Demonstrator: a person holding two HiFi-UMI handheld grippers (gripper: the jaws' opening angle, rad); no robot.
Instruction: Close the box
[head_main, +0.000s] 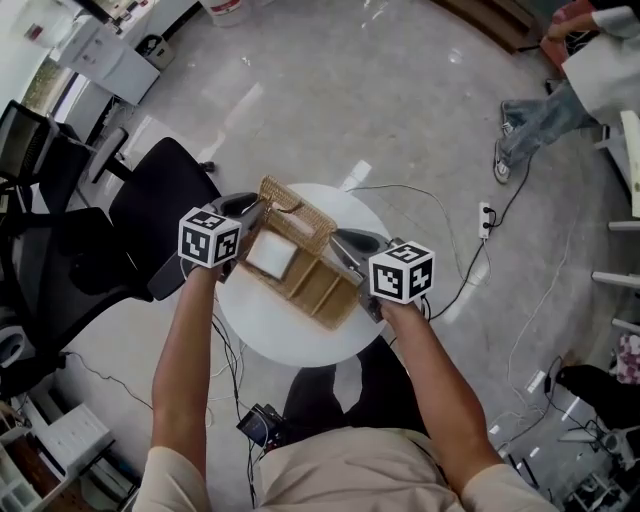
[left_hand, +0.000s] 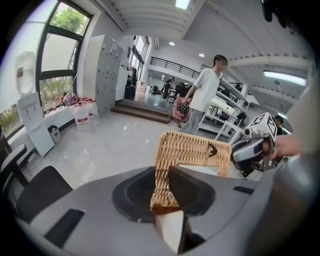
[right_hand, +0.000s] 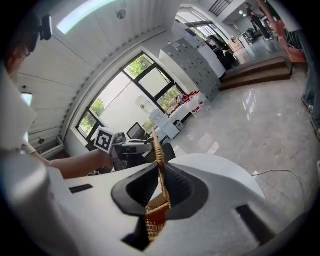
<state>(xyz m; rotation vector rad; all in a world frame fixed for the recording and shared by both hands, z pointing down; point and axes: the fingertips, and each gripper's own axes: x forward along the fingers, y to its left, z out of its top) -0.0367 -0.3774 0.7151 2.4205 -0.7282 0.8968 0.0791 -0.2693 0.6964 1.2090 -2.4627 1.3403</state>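
**Box held at both ends, lid up on the far side**

The box (head_main: 322, 285) sits mid-surface (head_main: 290, 338), its long axis running gripper to gripper. The left gripper (left_hand: 161, 192) is clamped on a wicker edge at the left end, and the right gripper (right_hand: 159, 190) is clamped on the right end wall. The lid (head_main: 300, 218) stands along the far long side, so I'd guess it swings down toward the person, and the left jaws look nearer to it. The white pad (head_main: 270, 256) inside lies low, but jaws hooked over the rim might block the lid. A chair (head_main: 165, 200) sits off left, clear of it all.
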